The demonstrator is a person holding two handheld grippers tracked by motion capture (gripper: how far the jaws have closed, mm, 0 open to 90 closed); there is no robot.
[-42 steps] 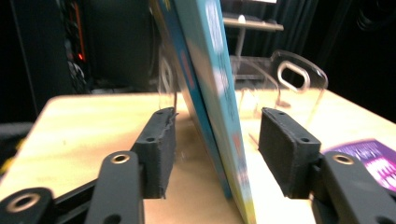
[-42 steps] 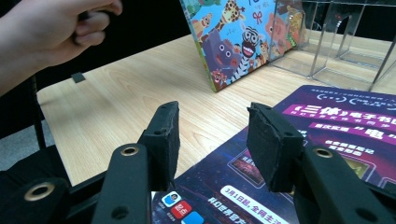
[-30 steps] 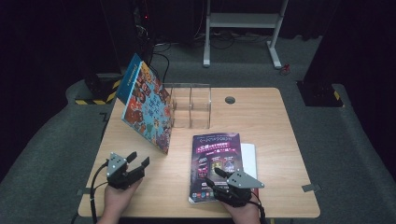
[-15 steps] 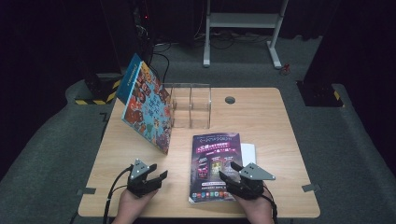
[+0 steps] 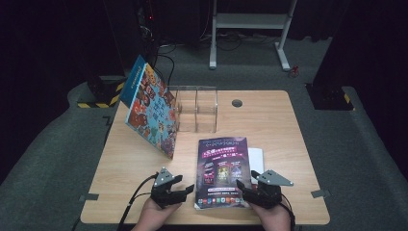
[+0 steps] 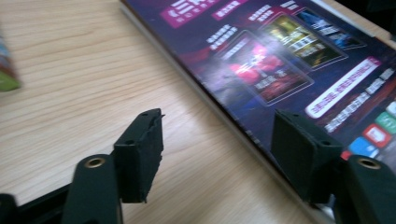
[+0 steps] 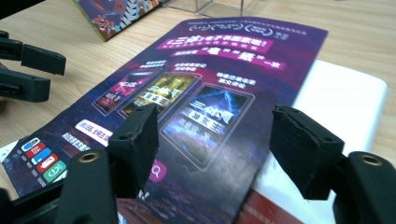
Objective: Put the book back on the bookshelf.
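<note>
My left claw (image 5: 179,188) sits at the near edge of the desk (image 5: 269,120), released, its jaws well apart and empty. In the left gripper view one jaw hangs over bare wood and the other over the near left edge of the purple booklet (image 6: 299,60), with the edge running between them.

My right claw (image 5: 246,188) is at the booklet's near right corner, also released and holding nothing; in the right gripper view its jaws spread wide above the cover.

The booklet (image 5: 223,171) lies flat at about 6 o'clock on the desk, between my two claws, resting on a white sheet (image 5: 256,161) that peeks out at its 3 o'clock side.

At 10 o'clock a picture book (image 5: 150,108) leans tilted against a clear divider box (image 5: 196,109), which stands at 12 o'clock from the booklet.
</note>
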